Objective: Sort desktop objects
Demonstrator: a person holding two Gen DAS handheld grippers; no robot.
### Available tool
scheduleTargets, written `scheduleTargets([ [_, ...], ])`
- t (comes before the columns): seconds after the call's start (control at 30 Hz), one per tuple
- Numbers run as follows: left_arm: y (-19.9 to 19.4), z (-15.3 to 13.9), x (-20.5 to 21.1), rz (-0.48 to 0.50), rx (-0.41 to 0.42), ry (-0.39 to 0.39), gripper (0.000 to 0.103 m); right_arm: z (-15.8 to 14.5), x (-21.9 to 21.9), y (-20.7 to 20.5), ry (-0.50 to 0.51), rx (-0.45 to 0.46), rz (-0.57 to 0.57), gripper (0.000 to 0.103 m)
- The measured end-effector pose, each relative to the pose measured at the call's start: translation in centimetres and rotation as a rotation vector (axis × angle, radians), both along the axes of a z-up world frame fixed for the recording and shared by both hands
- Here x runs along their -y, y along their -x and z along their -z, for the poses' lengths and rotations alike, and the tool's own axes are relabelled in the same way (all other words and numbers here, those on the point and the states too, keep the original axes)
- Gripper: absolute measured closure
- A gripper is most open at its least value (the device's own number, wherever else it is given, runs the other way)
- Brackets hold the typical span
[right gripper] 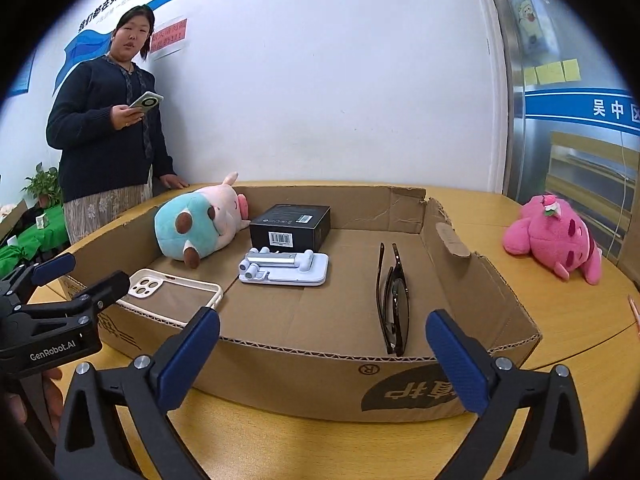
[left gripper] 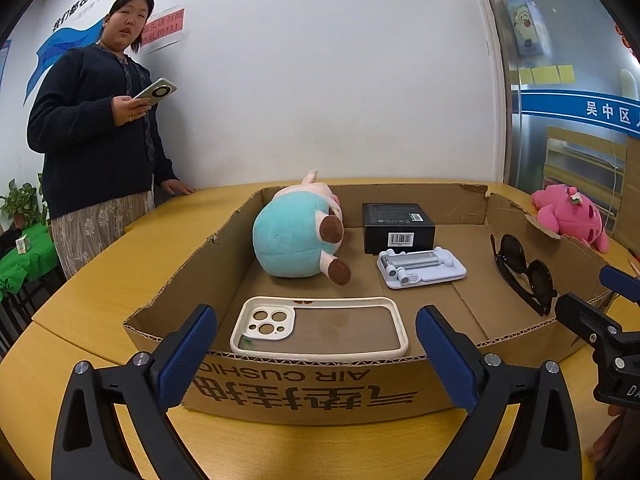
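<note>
**Five things in the tray, one plush outside, both tools wide open**

One shallow cardboard tray [left gripper: 448, 390] sits on the yellow tabletop [right gripper: 320, 444]. Inside it lie five things, one of each. A cream phone case [left gripper: 320, 328] lies flat against the near wall, on the left. A teal and pink plush toy [left gripper: 298, 236] rests on its side in the far left part. A black box [left gripper: 398, 226] stands near the far wall, and just in front of it lies a pale folded phone stand [left gripper: 422, 266]. A pair of dark sunglasses [right gripper: 394, 300], folded, lies along the right side.

A second plush, pink [right gripper: 556, 238], lies on the tabletop outside the tray, beyond its right wall.

The left tool [left gripper: 316, 356] and the right tool [right gripper: 322, 358] both hover at the tray's near wall, jaws spread wide, with nothing between the blue pads.

One person [right gripper: 106, 128] stands at the far left edge, holding a phone, one hand on the tabletop.
</note>
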State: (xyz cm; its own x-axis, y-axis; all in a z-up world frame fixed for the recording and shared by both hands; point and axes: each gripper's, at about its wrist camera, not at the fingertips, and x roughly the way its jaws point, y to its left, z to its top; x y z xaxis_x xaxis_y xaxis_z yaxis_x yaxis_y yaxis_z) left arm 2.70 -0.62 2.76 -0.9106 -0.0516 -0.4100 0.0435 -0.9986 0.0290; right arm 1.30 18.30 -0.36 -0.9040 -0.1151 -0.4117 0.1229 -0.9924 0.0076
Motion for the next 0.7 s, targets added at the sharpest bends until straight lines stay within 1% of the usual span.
scheduleTargets([
  [0.7, 0.76, -0.03, 0.06, 0.011, 0.001, 0.000, 0.001, -0.11, 0.00, 0.04, -0.001, 0.001, 0.004, 0.000],
])
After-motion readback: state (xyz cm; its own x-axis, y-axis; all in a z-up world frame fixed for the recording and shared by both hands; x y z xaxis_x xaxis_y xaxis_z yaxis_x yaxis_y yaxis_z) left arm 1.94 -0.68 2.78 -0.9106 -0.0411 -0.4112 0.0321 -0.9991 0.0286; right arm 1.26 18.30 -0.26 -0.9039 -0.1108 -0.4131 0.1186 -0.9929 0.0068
